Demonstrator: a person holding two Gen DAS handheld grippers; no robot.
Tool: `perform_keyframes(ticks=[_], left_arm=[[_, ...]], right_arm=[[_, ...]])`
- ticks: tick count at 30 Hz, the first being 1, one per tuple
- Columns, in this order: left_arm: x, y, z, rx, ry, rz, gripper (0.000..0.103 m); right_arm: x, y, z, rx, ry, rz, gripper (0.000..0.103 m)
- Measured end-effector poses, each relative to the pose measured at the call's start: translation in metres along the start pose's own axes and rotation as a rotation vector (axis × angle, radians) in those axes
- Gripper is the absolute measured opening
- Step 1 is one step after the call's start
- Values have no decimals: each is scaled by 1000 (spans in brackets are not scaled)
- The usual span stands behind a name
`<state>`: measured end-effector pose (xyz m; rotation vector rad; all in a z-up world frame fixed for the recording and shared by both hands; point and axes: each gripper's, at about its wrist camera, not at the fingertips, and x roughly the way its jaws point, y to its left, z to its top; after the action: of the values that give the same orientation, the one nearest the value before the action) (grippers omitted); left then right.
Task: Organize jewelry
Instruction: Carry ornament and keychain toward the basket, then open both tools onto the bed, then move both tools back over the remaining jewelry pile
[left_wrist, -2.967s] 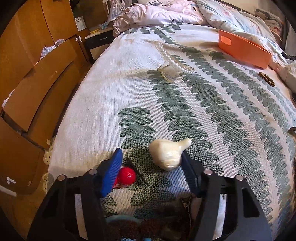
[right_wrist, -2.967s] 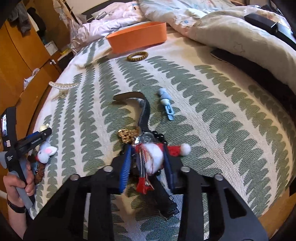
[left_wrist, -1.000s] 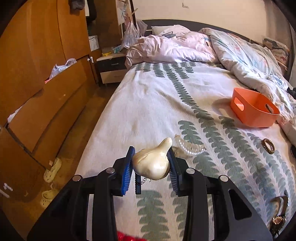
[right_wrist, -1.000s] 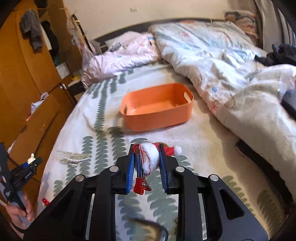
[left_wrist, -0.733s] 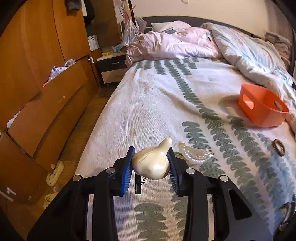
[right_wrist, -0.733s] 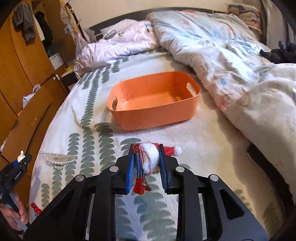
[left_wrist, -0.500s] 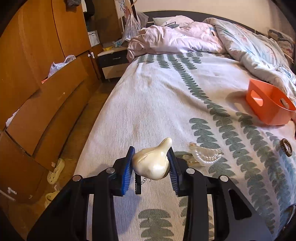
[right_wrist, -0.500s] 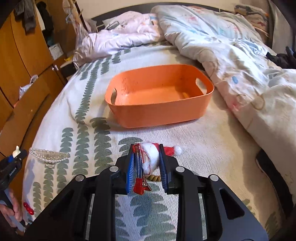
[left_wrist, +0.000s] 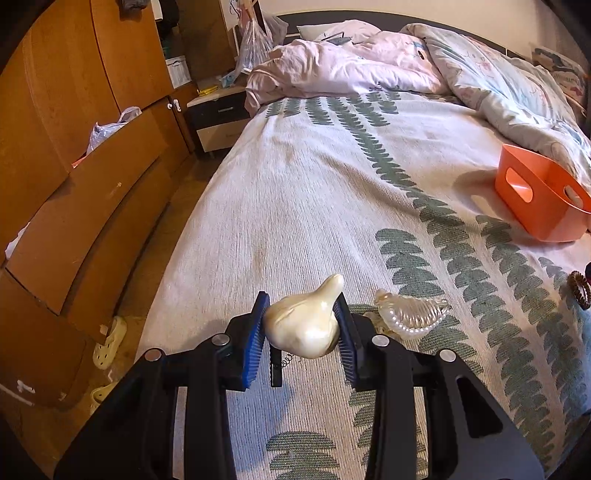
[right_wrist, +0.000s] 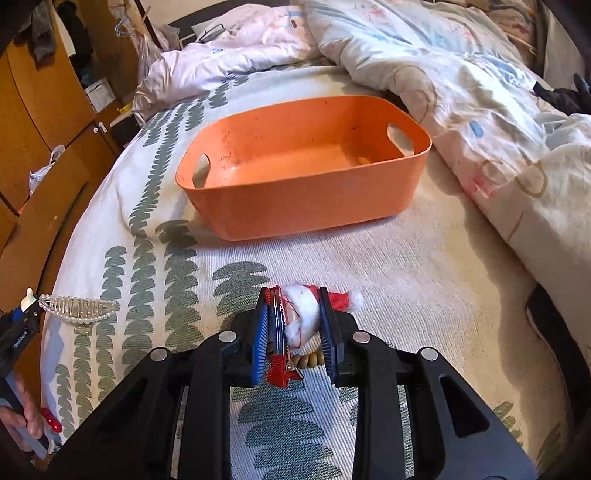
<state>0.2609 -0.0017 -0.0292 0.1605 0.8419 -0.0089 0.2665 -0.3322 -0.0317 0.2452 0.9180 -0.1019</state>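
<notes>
Fingers of the left gripper (left_wrist: 301, 328) hold a shiny cream pearly hair clip (left_wrist: 303, 323), its thin tip pointing up and away, left of the orange plastic basket (left_wrist: 535, 199), while the right gripper (right_wrist: 293, 325) squeezes a red Santa hat hair clip (right_wrist: 295, 325) just before that basket (right_wrist: 295, 199).

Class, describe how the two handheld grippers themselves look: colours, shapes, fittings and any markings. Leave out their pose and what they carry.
Both the left gripper and right gripper are matte black plastic frames with triangular cut-outs and round silver bolt heads. Their fingers carry ribbed blue pads. Seen from the right wrist view, the left gripper has small white lettering, too small to read, and a bare hand on its grey handle. No cables show.
</notes>
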Motion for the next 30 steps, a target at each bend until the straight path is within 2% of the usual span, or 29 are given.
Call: perform_keyframes(ticks=[6,7,9,11,13,15,24,26,30], left_arm=[[-4,2,1,-4,-10,3,46],[-4,3,1,-7,-9,-1,50],[-4,2,2,-10,-11,-8,52],[-6,1,3,-6,-17,-11,56],[-8,1,5,-8,-25,-14,59],[-10,2,7,-11,-29,-18,60],[-35,19,1,-50,-72,-27,76],[-39,23,-3,-60,-76,-29,77],[-51,29,-9,-84,-75,-42,78]], right_arm=[[-1,-1,0,4,8,-2,31],[-1,-1,0,5,10,-4,34],[-1,-1,1,11,12,-9,46],[-2,0,1,11,8,-10,66],[-5,0,1,11,-7,-17,71],[-9,0,1,6,-16,-14,73],[-34,-1,1,16,-34,8,80],[-41,0,-2,18,-32,17,84],[-57,6,-13,1,-43,19,85]])
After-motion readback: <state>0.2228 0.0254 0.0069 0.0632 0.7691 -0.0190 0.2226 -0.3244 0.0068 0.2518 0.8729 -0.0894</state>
